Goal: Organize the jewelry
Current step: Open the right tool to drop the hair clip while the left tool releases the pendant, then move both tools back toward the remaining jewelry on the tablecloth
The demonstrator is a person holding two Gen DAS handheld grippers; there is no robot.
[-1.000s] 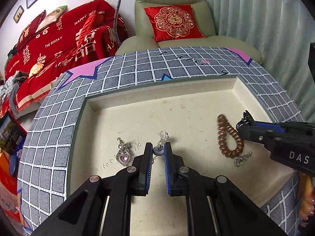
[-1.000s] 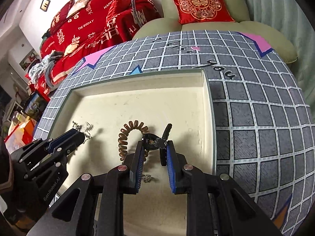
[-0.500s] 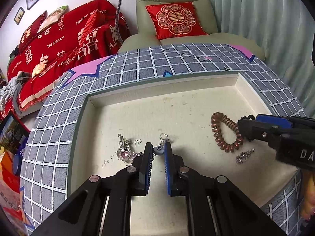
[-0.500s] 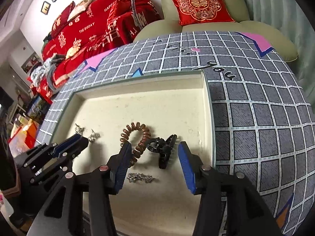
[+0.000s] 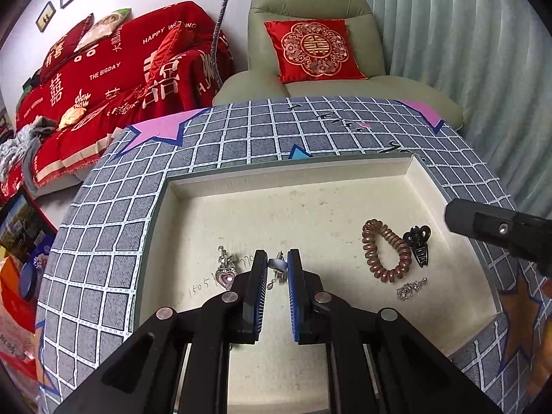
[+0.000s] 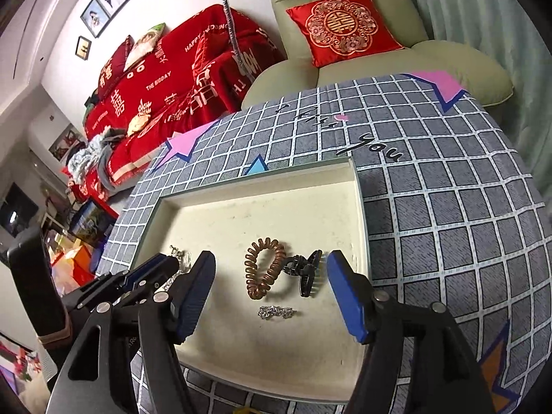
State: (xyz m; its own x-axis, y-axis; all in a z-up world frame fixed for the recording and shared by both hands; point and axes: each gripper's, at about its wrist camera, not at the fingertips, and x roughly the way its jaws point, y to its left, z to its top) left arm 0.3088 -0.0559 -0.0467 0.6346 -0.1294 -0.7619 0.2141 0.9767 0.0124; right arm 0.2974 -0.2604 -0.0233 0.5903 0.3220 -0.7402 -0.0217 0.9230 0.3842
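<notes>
A cream tray (image 5: 310, 179) sits on a grey checked tablecloth. My left gripper (image 5: 277, 264) is shut on a small silver earring with a grey bead (image 5: 277, 265), low over the tray's left half. A pink heart pendant (image 5: 226, 272) lies just to its left. A brown spiral hair tie (image 6: 264, 270), a black hair claw clip (image 6: 305, 269) and a silver chain piece (image 6: 276, 311) lie in the tray's right half. My right gripper (image 6: 270, 296) is open and empty above them. These items also show in the left wrist view: hair tie (image 5: 384, 250), clip (image 5: 419, 245), chain (image 5: 410, 288).
The tray (image 6: 358, 214) has raised walls all round. The tablecloth (image 6: 448, 207) spreads to the right. A green armchair with a red cushion (image 5: 312, 50) and a red-covered sofa (image 5: 103, 79) stand beyond the table. A curtain (image 5: 465, 34) hangs at the right.
My right gripper opened, let the black claw clip drop beside the hair tie, and pulled back and up. My left gripper stayed shut on the earring.
</notes>
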